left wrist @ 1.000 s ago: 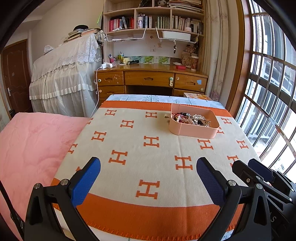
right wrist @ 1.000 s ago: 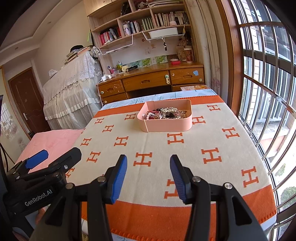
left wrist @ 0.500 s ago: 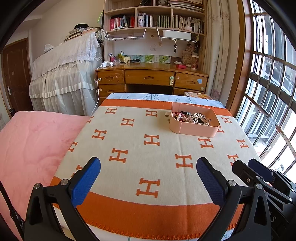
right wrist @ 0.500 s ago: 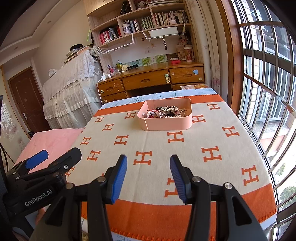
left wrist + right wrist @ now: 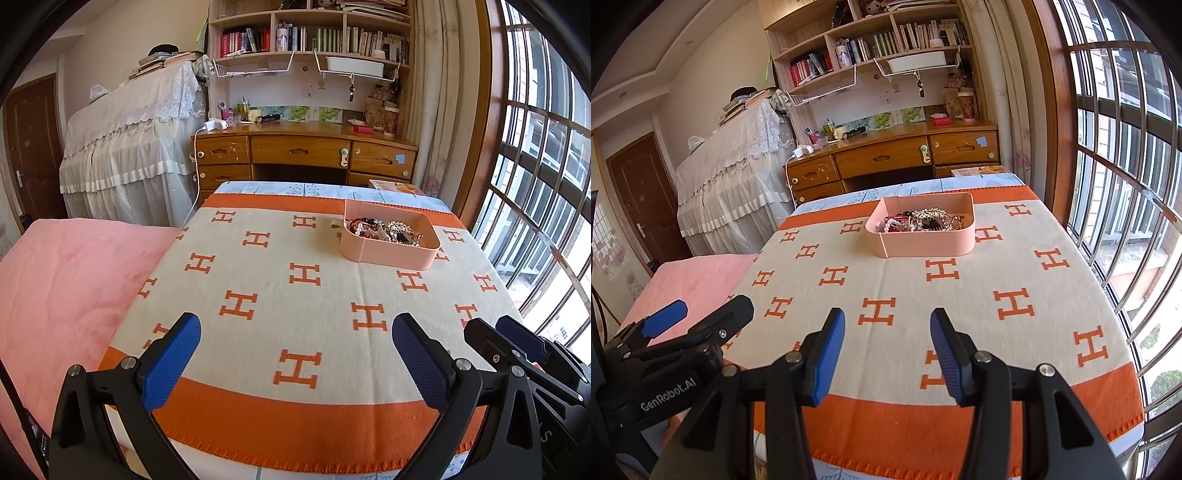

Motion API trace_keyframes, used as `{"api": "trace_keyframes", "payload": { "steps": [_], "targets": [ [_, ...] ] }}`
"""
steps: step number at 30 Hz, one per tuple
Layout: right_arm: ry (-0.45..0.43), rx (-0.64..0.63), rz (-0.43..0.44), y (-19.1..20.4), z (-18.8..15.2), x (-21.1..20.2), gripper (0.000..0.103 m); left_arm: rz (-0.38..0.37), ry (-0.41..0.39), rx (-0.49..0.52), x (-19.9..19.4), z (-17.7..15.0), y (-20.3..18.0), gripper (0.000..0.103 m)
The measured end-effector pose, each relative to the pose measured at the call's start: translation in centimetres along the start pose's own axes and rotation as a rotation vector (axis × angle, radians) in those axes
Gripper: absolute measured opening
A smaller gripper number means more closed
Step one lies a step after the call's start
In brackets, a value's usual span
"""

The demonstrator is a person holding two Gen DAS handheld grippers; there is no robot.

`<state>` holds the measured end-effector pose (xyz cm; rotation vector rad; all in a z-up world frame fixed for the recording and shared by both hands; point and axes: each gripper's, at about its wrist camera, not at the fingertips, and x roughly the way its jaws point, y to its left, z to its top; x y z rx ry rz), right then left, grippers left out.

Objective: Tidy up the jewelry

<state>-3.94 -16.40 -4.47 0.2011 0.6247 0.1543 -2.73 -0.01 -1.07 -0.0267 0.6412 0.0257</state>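
1. A shallow pink rectangular plastic tray with rounded corners (image 5: 388,251) sits on the far right part of the surface, which is covered by a cream blanket with orange H motifs and a broad orange border (image 5: 295,288)
2. Inside the tray lies a tangled heap of jewelry (image 5: 386,230): red and dark beads, pale pearl-like strands and silvery sparkling pieces, all mixed together; single items are too small to tell apart
3. In the right wrist view the same tray (image 5: 923,242) stands straight ahead, well beyond the tips, with the jewelry (image 5: 923,219) heaped toward its middle
4. The left tongs (image 5: 295,354), black arms with blue textured pads, are spread wide above the near edge of the blanket, with nothing between the pads
5. The right tongs (image 5: 887,350) are parted about halfway, also empty, over the orange border near the front edge
6. Each tool shows in the other's view: the right one at the lower right edge of the left wrist view, the left one at the lower left of the right wrist view
7. A pink quilted bed cover (image 5: 66,288) lies just beside the surface on the left
8. Behind stand a wooden desk with drawers (image 5: 303,151), a bookshelf (image 5: 310,33) above it, and a barred window (image 5: 535,184) on the right
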Motion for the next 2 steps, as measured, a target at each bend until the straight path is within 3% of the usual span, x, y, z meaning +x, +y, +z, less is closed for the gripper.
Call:
{"api": "trace_keyframes", "payload": {
  "steps": [2],
  "targets": [
    [0.001,-0.004,-0.001,0.09,-0.02,0.01,0.049,0.007,0.002,-0.004,-0.20,-0.42,0.16,0.102]
  ]
}}
